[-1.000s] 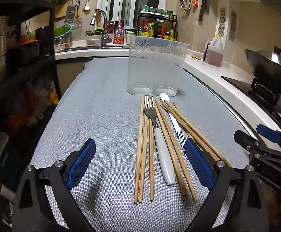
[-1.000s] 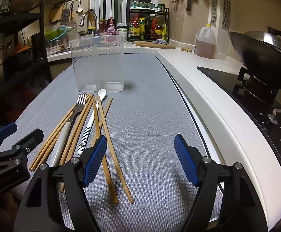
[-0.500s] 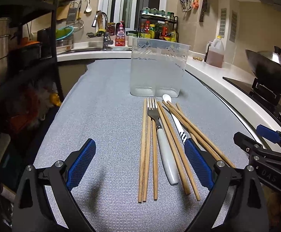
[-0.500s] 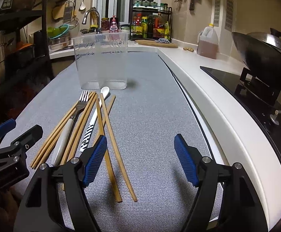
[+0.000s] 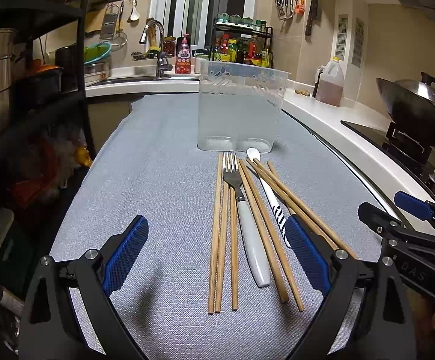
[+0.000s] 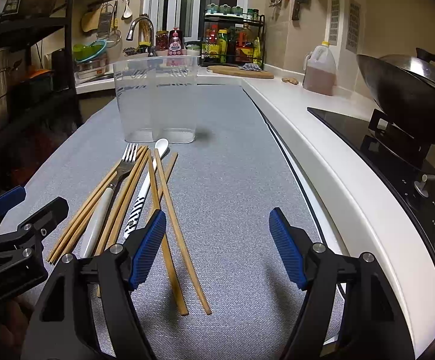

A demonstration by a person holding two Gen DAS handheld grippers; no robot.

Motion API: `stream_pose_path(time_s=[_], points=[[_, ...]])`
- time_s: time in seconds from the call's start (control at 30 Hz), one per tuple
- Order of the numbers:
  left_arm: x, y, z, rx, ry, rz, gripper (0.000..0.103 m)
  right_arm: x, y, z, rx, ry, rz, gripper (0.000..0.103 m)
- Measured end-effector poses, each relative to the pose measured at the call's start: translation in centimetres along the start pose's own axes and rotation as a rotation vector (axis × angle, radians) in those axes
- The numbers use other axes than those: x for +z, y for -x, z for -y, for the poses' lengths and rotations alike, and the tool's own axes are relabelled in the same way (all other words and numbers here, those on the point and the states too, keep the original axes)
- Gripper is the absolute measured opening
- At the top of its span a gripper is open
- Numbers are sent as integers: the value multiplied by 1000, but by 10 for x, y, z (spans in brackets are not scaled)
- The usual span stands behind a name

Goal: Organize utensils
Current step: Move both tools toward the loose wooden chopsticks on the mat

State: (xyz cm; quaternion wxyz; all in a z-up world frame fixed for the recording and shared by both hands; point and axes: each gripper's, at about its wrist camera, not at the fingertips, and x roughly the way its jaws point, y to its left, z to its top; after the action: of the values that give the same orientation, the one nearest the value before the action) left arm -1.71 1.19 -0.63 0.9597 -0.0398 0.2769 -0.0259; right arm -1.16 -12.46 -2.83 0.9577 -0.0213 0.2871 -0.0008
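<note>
Left gripper (image 5: 216,258) hangs low over the near end of the grey mat (image 5: 163,180), jaws spread wide, nothing between the blue pads; its right pad sits above the utensil handles without gripping them. Right gripper (image 6: 217,247) is beside it, nearer the mat's right edge, jaws also wide apart and empty, left pad over the spoon handle end.

Utensils lie in a loose bundle on the mat, lengthwise, handles toward the near edge, heads toward the far end. Wooden chopsticks (image 5: 217,234): three straight on the left, more crossing at an angle on the right, two fanning out toward the right gripper. Fork (image 5: 238,192) with metal tines and a white handle lies among them, tines pointing away. White spoon (image 5: 269,195) with a black-striped handle lies right of the fork, partly under the angled chopsticks, bowl at the far end.

Just beyond the heads stands a clear plastic container (image 5: 241,108), upright, two compartments visible at its base, both empty. Spoon bowl almost touches its front wall.

White worktop (image 6: 322,138) runs along the mat's right edge, with an oil jug (image 6: 319,72) and a wok (image 6: 406,90) on the stove.
</note>
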Motion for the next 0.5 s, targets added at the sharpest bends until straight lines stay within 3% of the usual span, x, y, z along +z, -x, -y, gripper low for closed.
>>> stream_pose_path(time_s=[0.5], points=[[0,2,1,-7,1,8,90,1,0,3,-2,-6,-1,71]])
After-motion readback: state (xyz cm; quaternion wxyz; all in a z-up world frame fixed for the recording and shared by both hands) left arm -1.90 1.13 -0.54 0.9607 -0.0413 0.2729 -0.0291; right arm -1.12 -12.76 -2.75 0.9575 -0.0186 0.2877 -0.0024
